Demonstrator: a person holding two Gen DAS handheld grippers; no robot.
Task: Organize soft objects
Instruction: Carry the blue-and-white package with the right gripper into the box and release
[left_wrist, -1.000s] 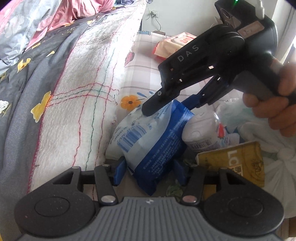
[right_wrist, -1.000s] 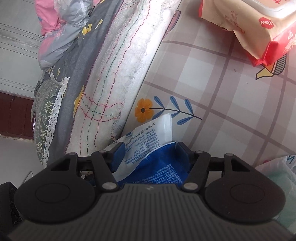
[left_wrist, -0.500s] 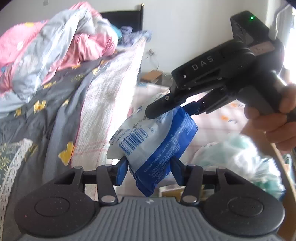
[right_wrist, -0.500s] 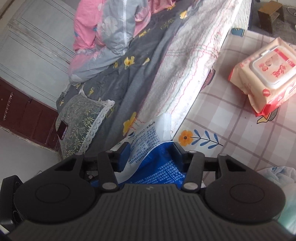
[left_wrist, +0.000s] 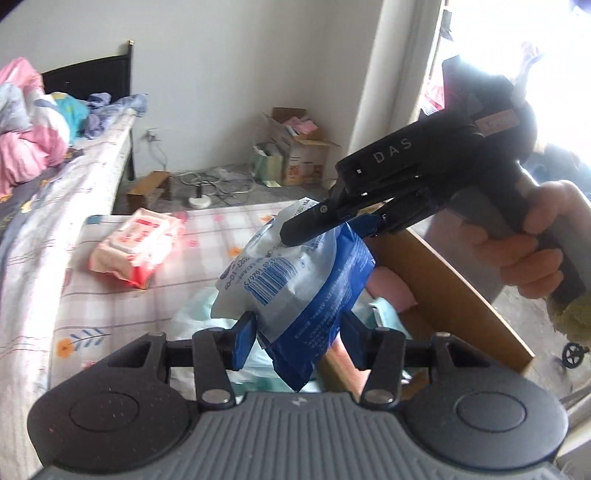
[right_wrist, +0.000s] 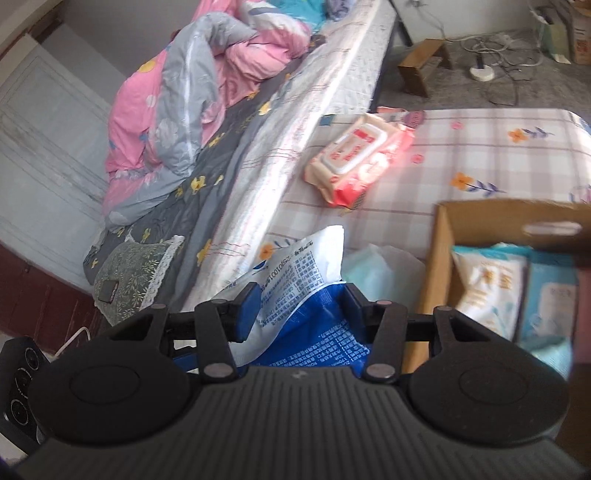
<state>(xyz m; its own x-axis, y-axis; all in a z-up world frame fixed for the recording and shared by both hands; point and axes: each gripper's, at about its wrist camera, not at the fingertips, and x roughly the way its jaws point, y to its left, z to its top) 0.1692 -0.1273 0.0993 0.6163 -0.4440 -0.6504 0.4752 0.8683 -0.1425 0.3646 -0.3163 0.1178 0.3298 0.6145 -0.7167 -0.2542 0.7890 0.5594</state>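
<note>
The blue-and-white soft pack (left_wrist: 295, 280) is held in the air, above the checked tabletop (left_wrist: 122, 306) and just beside the open cardboard box (right_wrist: 480, 221).

Handling — the pack looks light and squashy, with a thin, slick plastic film that crumples where it is pressed. It is not fragile, but the film may slide. Take hold across the padded body, not at the flat sealed edge.

Position relative to the fingers:
- Left gripper (left_wrist: 299, 339) — fingers pinch the lower end of the pack, one blue pad on each side.
- Right gripper (right_wrist: 301, 310) — fingers pinch the upper end, and the white printed edge sticks out beyond them, toward the box.

Inside the box lie other soft packs (right_wrist: 491, 284). A red-and-white wipes pack (right_wrist: 354, 158) lies on the tabletop, well apart from the box.
</note>
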